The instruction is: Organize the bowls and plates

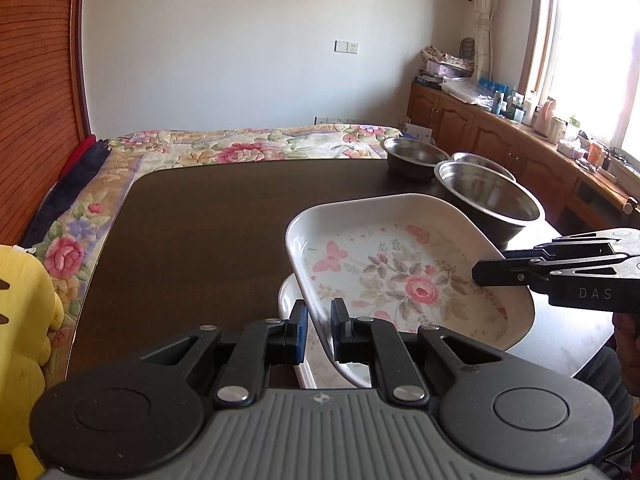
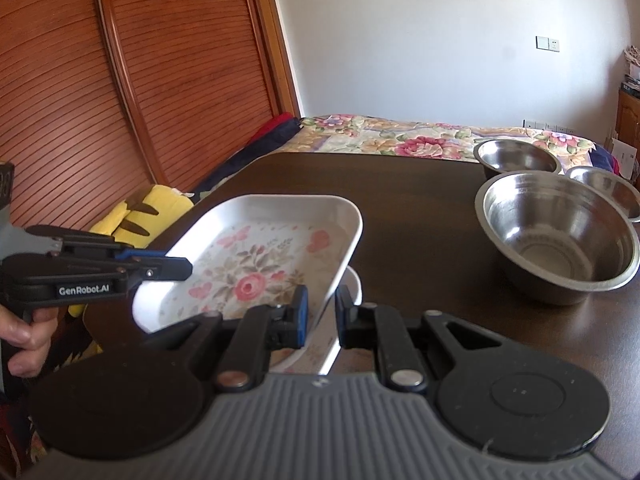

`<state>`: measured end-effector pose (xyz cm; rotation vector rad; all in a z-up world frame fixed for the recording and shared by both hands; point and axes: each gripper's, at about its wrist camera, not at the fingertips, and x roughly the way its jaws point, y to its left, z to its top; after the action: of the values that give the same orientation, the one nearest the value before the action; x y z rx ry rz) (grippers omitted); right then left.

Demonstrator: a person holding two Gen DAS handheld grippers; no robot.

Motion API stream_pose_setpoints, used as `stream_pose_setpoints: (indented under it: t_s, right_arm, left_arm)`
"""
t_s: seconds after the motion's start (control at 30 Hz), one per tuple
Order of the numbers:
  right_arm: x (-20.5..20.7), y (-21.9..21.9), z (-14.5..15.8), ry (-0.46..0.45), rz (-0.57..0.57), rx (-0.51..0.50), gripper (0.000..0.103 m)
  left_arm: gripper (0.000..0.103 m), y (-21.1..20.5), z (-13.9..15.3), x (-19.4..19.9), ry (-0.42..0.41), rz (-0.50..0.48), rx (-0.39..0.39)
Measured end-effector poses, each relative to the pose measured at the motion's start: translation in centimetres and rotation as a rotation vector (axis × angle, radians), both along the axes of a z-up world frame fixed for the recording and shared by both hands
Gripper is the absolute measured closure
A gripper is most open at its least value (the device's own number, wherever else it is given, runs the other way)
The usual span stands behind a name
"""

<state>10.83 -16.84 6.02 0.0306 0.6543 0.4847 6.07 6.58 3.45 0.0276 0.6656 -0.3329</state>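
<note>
A white rectangular plate with a pink rose pattern (image 1: 400,276) (image 2: 256,264) hangs tilted above the dark table (image 1: 200,240) (image 2: 416,208). My left gripper (image 1: 319,328) (image 2: 188,268) is shut on its left rim. On the opposite rim my right gripper (image 2: 322,316) (image 1: 480,272) is shut too. Under the lifted plate lies a second white plate (image 1: 287,300) (image 2: 356,284), mostly hidden. Three steel bowls stand at the table's far right: a large one (image 1: 488,200) (image 2: 556,236), a smaller one behind it (image 1: 414,156) (image 2: 516,158) and another partly hidden (image 1: 484,162) (image 2: 608,192).
A bed with a floral cover (image 1: 248,144) (image 2: 400,136) lies beyond the table. A yellow plush toy (image 1: 20,320) (image 2: 148,212) sits off the table's left edge. A slatted wooden door (image 2: 120,80) rises on the left; a cluttered wooden cabinet (image 1: 480,128) lines the window wall.
</note>
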Motion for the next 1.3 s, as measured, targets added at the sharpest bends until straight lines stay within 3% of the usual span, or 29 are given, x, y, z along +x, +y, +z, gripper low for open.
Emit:
stream_pose_setpoints:
  t_s: [0.33, 0.9, 1.0, 1.3]
  right_arm:
    - [0.2, 0.2, -1.1, 0.037, 0.008, -0.004, 0.087]
    - [0.0, 0.4, -1.7, 0.037, 0.007, -0.01, 0.086]
    - [-0.1, 0.3, -1.6, 0.038, 0.012, -0.013, 0.084]
    - [-0.5, 0.1, -1.4, 0.031, 0.025, -0.007, 0.083]
  left_arm:
    - [0.091, 0.3, -1.8, 0.2, 0.041, 0.011, -0.004]
    - [0.091, -0.1, -2.1, 0.2, 0.027, 0.013, 0.02]
    - [0.084, -0.2, -2.2, 0.2, 0.026, 0.017, 0.03]
    - [0.08, -0.2, -2.0, 0.0, 0.005, 0.023, 0.034]
